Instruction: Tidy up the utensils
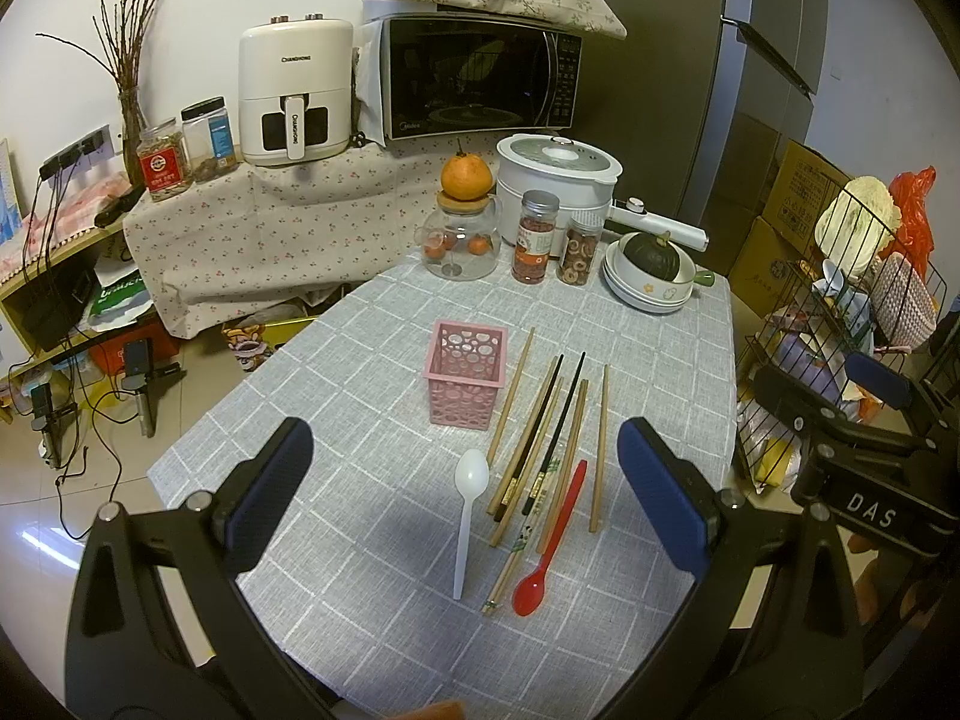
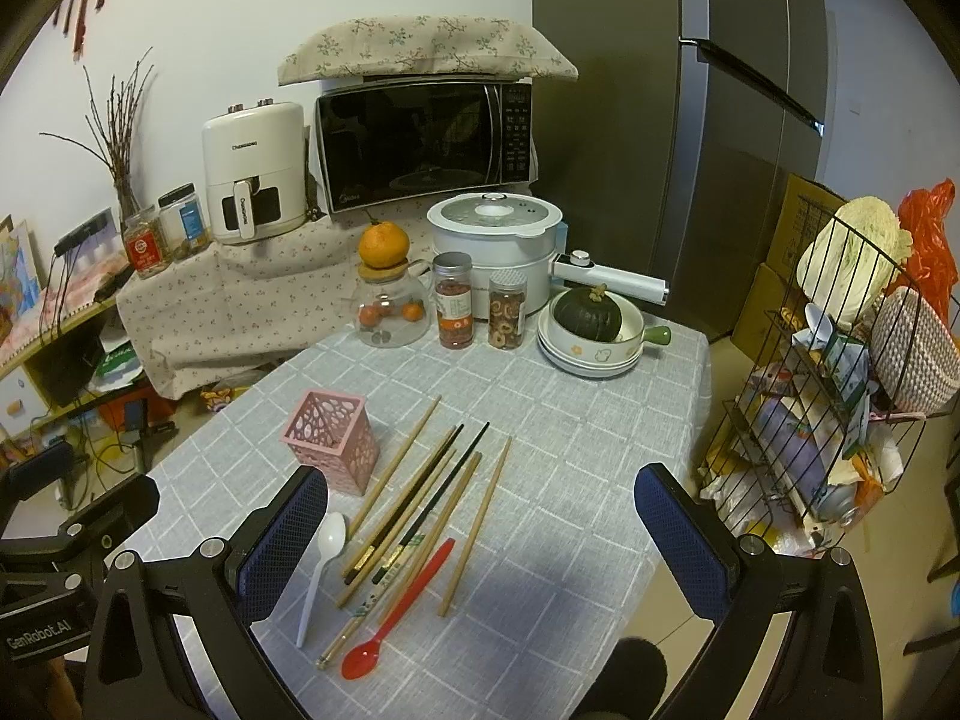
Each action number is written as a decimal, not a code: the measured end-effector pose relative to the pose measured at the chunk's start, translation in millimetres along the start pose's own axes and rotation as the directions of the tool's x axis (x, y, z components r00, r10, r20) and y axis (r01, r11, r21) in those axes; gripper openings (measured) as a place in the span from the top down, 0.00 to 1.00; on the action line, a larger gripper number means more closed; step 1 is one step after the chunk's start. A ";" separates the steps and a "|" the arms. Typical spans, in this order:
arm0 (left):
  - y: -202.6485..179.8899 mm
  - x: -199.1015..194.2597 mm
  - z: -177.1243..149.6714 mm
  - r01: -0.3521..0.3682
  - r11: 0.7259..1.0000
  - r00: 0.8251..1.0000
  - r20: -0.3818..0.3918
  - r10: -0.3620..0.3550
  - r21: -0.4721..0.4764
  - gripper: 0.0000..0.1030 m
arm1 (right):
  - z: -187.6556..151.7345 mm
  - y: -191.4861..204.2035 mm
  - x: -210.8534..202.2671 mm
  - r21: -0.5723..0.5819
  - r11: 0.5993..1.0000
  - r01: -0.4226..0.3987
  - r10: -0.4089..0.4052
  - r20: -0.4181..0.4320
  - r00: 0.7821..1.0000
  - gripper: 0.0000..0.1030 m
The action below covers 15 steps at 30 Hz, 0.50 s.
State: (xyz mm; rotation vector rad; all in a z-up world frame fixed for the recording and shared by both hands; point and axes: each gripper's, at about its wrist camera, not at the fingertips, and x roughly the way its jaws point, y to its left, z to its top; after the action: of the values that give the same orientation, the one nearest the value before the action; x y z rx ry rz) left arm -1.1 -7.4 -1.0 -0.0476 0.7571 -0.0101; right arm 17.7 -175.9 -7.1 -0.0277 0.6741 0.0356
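Lying loose on the grey checked tablecloth (image 1: 360,540), the chopsticks (image 1: 540,438) fanned just right of the empty pink holder (image 1: 465,381), long axes running away from both cameras toward the table's far end. White spoon (image 1: 467,516) lay at the bundle's left, bowl pointing away; red spoon (image 1: 549,546) lay at its near right, bowl toward the cameras. Left gripper (image 1: 465,501) hovered spread wide, empty, framing the white spoon and most sticks, seemingly the nearer. Right gripper (image 2: 480,546) hung likewise apart, empty, utensils toward its left finger. Jars (image 1: 555,240) stood well beyond.
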 end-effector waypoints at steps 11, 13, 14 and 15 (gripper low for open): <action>-1.8 0.2 -0.4 -0.005 1.000 1.000 -0.001 0.005 0.002 0.02 | -1.7 0.1 0.1 0.003 1.000 -0.003 0.003 -0.005 1.000 0.00; -2.2 0.8 -1.1 -0.008 1.000 1.000 -0.001 0.008 0.003 0.02 | -2.4 -2.0 2.0 0.008 1.000 -0.008 0.008 -0.012 1.000 0.00; -2.3 1.3 -1.3 -0.009 1.000 1.000 -0.001 0.009 0.003 0.02 | -2.9 -2.0 2.4 0.011 1.000 -0.009 0.009 -0.015 1.000 0.00; -1.6 2.0 -1.9 -0.008 1.000 1.000 -0.002 0.008 0.002 0.02 | -3.4 -2.6 3.1 0.013 1.000 -0.010 0.010 -0.018 1.000 0.00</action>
State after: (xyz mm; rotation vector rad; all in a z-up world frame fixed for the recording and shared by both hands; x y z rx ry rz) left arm -0.9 -9.1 -3.6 -0.0423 0.7590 -0.0033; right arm 18.1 -178.5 -11.7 -0.0120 0.6928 0.0402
